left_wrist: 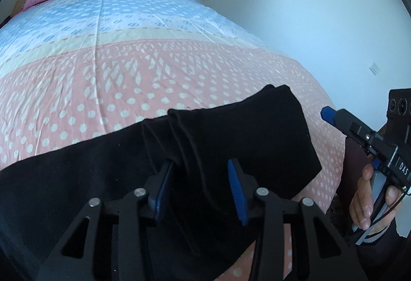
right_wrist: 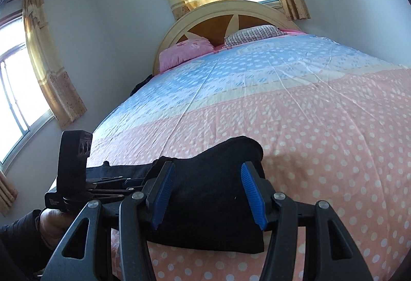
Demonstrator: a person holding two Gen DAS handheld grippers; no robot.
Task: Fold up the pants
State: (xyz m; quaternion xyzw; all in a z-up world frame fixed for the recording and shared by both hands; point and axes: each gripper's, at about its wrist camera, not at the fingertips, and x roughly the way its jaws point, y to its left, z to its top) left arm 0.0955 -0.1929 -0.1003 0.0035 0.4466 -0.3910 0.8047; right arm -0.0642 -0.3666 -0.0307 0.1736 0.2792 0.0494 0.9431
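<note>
Pants (left_wrist: 231, 132): black; lay folded over near the foot of the bed, on the pink dotted part of the cover (left_wrist: 102, 80); one doubled end pointed toward the headboard (right_wrist: 221, 21)
Left gripper (left_wrist: 200, 188): jaws partly open, set either side of a raised fold of the black cloth; left pad against the fold, right pad (left_wrist: 237, 191) apart from it; no firm hold seen
Right gripper (right_wrist: 208, 193): jaws about half open, over the folded end; pads clear of the cloth, nothing held
Pillows: pink (right_wrist: 185, 51) and striped (right_wrist: 254, 33), beside each other at the headboard
</note>
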